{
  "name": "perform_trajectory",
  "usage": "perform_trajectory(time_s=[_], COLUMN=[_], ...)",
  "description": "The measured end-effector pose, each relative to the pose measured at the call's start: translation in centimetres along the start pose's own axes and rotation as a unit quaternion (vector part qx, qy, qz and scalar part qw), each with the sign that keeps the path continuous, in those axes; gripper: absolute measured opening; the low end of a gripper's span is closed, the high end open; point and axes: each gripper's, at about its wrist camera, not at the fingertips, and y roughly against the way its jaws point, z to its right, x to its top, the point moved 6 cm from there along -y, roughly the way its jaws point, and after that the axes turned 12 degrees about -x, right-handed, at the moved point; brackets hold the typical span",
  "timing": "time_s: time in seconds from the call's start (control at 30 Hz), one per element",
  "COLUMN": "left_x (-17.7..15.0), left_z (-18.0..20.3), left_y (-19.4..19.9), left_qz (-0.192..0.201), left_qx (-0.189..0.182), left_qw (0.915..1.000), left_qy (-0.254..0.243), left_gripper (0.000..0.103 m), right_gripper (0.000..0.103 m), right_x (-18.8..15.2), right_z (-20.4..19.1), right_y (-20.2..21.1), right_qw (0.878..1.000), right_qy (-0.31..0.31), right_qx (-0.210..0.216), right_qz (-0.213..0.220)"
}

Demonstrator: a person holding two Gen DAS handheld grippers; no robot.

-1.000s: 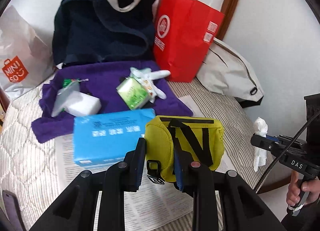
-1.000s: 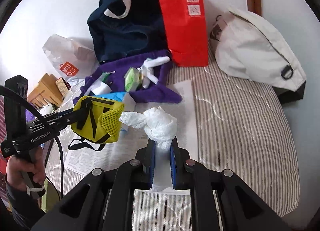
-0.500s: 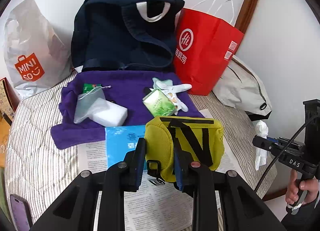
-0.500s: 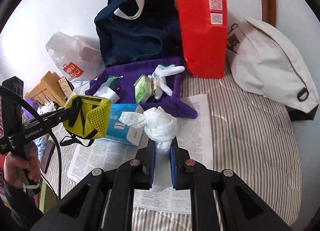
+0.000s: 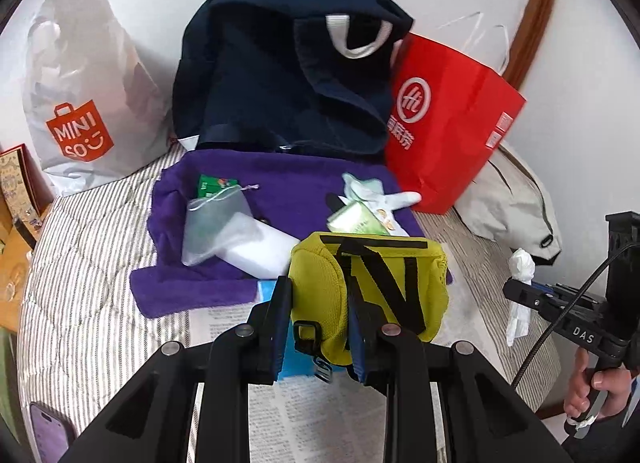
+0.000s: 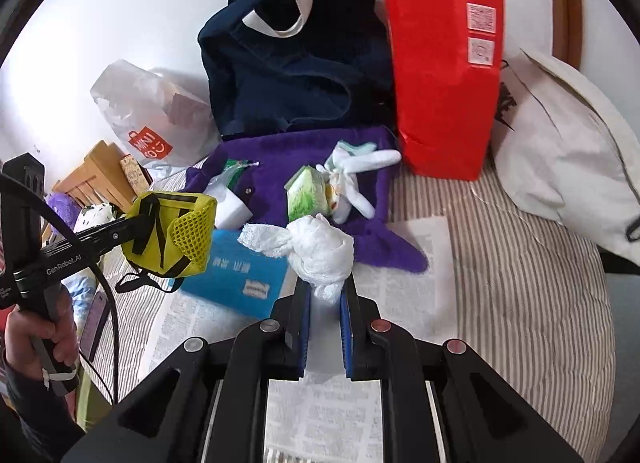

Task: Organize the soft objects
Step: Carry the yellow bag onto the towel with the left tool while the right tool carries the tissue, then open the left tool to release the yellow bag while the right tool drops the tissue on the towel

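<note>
My left gripper (image 5: 320,323) is shut on a yellow pouch (image 5: 376,283) with black straps and holds it above the bed; the pouch also shows in the right wrist view (image 6: 172,235). My right gripper (image 6: 324,303) is shut on a knotted white cloth (image 6: 316,251), also seen in the left wrist view (image 5: 520,287) at the right. Ahead lie a purple towel (image 5: 280,179) with a mesh pouch (image 5: 216,227), a green tissue pack (image 5: 356,219) and a white glove (image 5: 380,195). A blue tissue box (image 6: 236,275) lies on newspaper.
A navy tote bag (image 5: 288,75), a red paper bag (image 5: 448,127) and a white Miniso bag (image 5: 84,103) stand against the wall. A beige bag (image 6: 560,143) lies at the right. A phone (image 5: 48,435) lies near the bed's left edge. Striped bedding (image 6: 520,283) surrounds them.
Both grippers have moved forward toward the bags, still holding the pouch and the cloth. The blue box is now mostly hidden under the yellow pouch in the left view.
</note>
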Motion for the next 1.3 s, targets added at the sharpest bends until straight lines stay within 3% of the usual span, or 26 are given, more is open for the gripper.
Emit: perform_trajectory(time_s=[0.6,0.93,1.3], left_x=[5.0,7.5,8.2], left_z=[-5.9,-8.4,-10.2], left_y=[-3.5,-7.6,-11.8], left_qz=[0.009,-0.005,-0.029], left_qx=[0.01,0.017,0.027], left_qw=[0.9996,0.9991,0.998], left_qy=[0.025,0.039,0.049], left_gripper=[0.025,0.025,0.025], right_gripper=[0.013,0.013,0.013], right_x=[5.4,9.6,11.3], right_z=[-1.5,-2.1,-2.5], right_y=[-8.1,-12.3,-17.5], right_qw=[1.0,1.0,0.998], right_qy=[0.001,0.011,0.029], right_qx=[-0.002,-0.005,-0.012], right_qz=[-0.02,-0.023,-0.054])
